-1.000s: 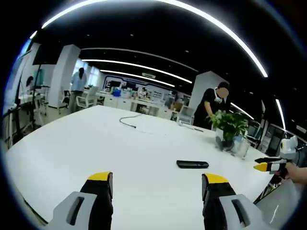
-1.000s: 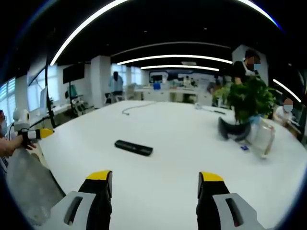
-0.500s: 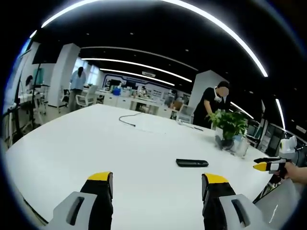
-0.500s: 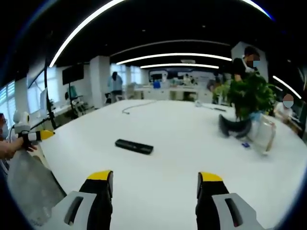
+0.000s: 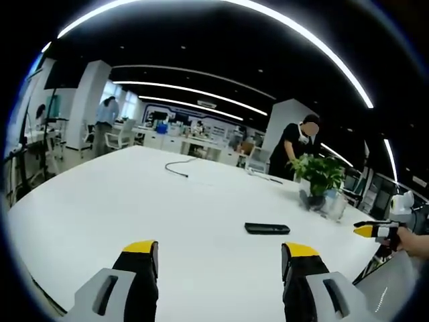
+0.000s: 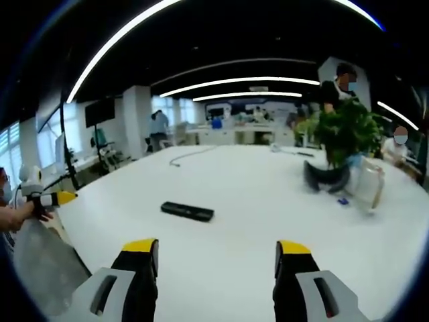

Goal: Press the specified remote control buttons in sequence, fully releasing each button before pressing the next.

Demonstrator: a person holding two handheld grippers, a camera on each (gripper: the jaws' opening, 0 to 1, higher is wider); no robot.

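Left gripper (image 5: 220, 258): jaws wide apart, nothing between them, held above the near edge of the white table (image 5: 134, 208). Right gripper (image 6: 216, 255): likewise spread open and holding nothing, above the same table's near edge.

Remote control (image 5: 267, 229): black, lying flat on the table top, beyond the left gripper and right of its right jaw line; well apart from both jaws. In right gripper view, lying left of centre, farther out than the jaws, with bare table between.

Potted plant (image 5: 321, 176): green, standing on the table farther off than the remote and to its right. Clear container just beside it, on its right (image 6: 369, 190). Dark curved object at the pot's base; identity not determinable.

Cable (image 5: 177, 169): thin, dark, lying on the far part of the table, well apart from the remote.

Person in dark top (image 5: 293, 147) standing behind the plant. Another person (image 5: 105, 114) far left, near desks and chairs.

Nothing lying on the table between either gripper and the remote.
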